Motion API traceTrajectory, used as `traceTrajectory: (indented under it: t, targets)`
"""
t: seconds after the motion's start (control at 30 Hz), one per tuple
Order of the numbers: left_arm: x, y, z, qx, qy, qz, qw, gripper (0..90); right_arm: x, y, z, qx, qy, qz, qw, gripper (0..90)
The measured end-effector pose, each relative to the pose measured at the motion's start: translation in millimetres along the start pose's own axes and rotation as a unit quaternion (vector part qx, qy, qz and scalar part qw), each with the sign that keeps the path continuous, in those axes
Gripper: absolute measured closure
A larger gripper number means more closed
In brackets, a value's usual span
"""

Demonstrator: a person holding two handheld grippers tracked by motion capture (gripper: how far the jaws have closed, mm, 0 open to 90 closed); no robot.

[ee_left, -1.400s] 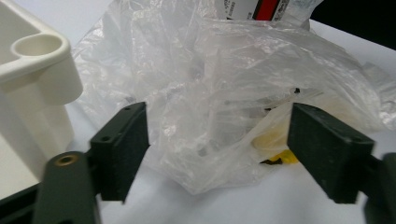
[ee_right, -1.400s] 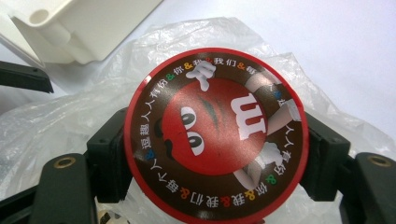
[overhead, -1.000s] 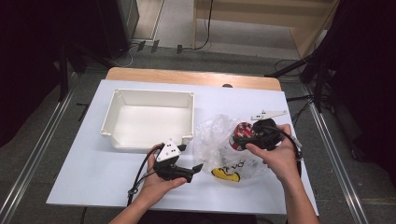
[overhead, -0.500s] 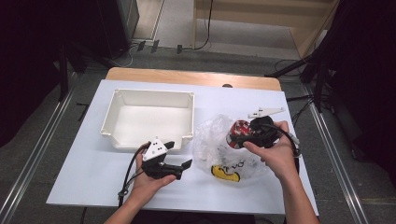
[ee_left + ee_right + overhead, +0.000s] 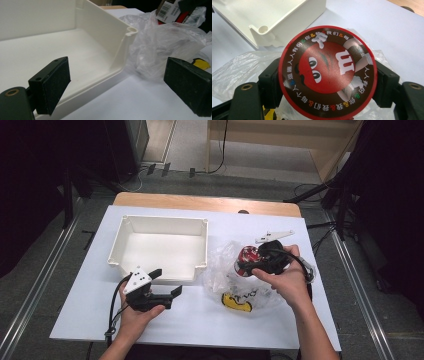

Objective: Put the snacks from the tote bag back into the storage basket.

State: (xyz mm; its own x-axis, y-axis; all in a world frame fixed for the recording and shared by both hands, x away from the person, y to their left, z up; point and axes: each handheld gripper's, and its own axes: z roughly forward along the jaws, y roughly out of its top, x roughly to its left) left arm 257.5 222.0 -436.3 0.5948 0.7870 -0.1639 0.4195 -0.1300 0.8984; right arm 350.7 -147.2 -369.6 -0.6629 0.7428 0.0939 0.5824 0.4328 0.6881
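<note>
- Since the earlier frame, the left claw [image 5: 167,282] has slid leftward across the worktop [image 5: 200,320], away from the plastic bag [image 5: 225,270] and over to the near edge of the white tray [image 5: 205,245]; the right claw [image 5: 248,264] has hardly shifted.
- Nearest the person, the left hand [image 5: 135,312] holds the left claw low over the worktop, jaws spread wide with nothing between them. In the left gripper view one pad [image 5: 56,82] sits before the tray's near wall and the other before the crumpled bag.
- A little farther, on the right, the right hand [image 5: 285,280] holds the right claw above the bag. Its jaws stand wide but are clamped on a round candy tub [image 5: 327,71], red and brown with a cartoon face on its lid; the pads press its two sides.
- The tub is lifted over the clear bag, which lies on the worktop just right of the tray, with something yellow [image 5: 235,301] at its near end.
- Farther back, the white tray sits open, and a small white bracket [image 5: 274,236] lies beyond the bag.
</note>
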Motion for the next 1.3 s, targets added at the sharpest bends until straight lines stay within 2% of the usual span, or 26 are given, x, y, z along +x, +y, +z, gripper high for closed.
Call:
traceTrajectory:
  t: [0.1,0.27,0.43,0.57,0.73,0.97,1.3]
  targets:
    - [12.1,-3.7,-12.7,-0.003,0.015,-0.010,0.9998,7.3,1.4,2.8,1.6,0.000,0.003,0.002,1.0000,26.7]
    - [28.0,-9.0,-35.2,-0.009,0.036,-0.016,0.9992,7.3,5.6,9.8,1.8,-0.003,0.007,-0.002,1.0000,26.7]
    - [40.7,-14.0,-47.1,-0.010,0.053,-0.024,0.9983,7.3,5.4,15.9,-2.5,-0.006,0.006,-0.005,1.0000,26.7]
    - [47.1,-15.7,-48.9,-0.011,0.060,-0.032,0.9976,7.3,4.2,18.5,-8.6,-0.010,0.003,-0.003,0.9999,26.7]
    - [48.5,-17.1,-46.1,-0.007,0.064,-0.024,0.9977,7.3,4.4,22.1,-9.7,-0.004,-0.005,-0.010,0.9999,26.7]
    - [52.7,-15.9,-47.9,-0.012,0.071,-0.027,0.9970,7.3,5.2,28.4,-6.9,-0.006,-0.001,-0.008,1.0000,26.8]
    - [57.6,-14.1,-46.0,-0.015,0.074,-0.028,0.9968,7.3,9.7,37.1,1.2,-0.004,0.001,-0.017,0.9998,26.7]
